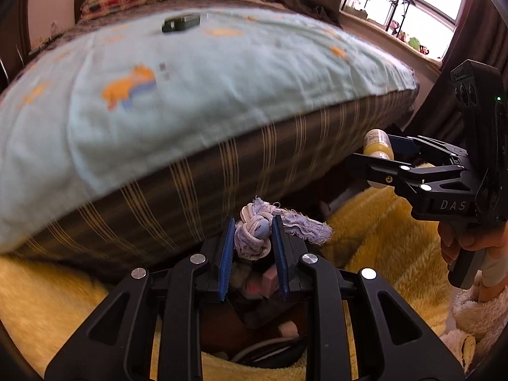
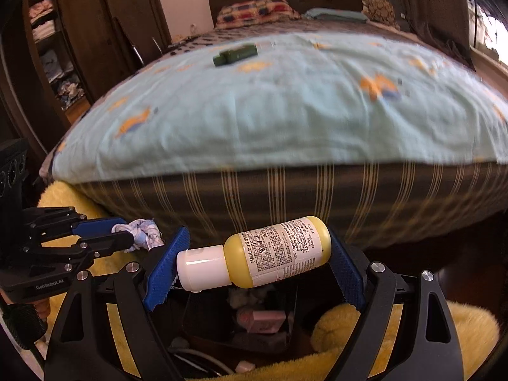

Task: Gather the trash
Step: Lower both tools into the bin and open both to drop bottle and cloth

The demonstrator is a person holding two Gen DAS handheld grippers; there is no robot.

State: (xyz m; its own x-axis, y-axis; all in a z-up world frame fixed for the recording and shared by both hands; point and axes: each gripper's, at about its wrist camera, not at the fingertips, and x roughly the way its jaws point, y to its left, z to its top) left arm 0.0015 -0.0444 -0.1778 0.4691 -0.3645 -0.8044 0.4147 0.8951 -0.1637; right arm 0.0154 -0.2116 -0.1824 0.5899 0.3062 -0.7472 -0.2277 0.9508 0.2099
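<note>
My left gripper [image 1: 253, 241] is shut on a knotted, frayed pale-blue rag [image 1: 254, 231], held just off the foot of the bed. My right gripper [image 2: 254, 254] is shut on a yellow bottle [image 2: 273, 250] with a white cap, clamped end to end and lying crosswise between the blue pads. Each gripper shows in the other's view: the right one [image 1: 377, 155] with the bottle [image 1: 377, 146] at the right, the left one [image 2: 123, 233] with the rag [image 2: 146, 233] at the lower left. Below both sits a dark bin [image 2: 190, 317] holding a pink box [image 2: 265, 319] and crumpled bits.
The bed [image 2: 285, 111] has a light-blue printed sheet and a striped brown mattress side [image 1: 190, 190]. A dark green object [image 2: 235, 54] lies on the sheet. A yellow fluffy rug [image 1: 381, 231] covers the floor. A wardrobe [image 2: 57, 47] stands left, and a window [image 1: 412, 6] at right.
</note>
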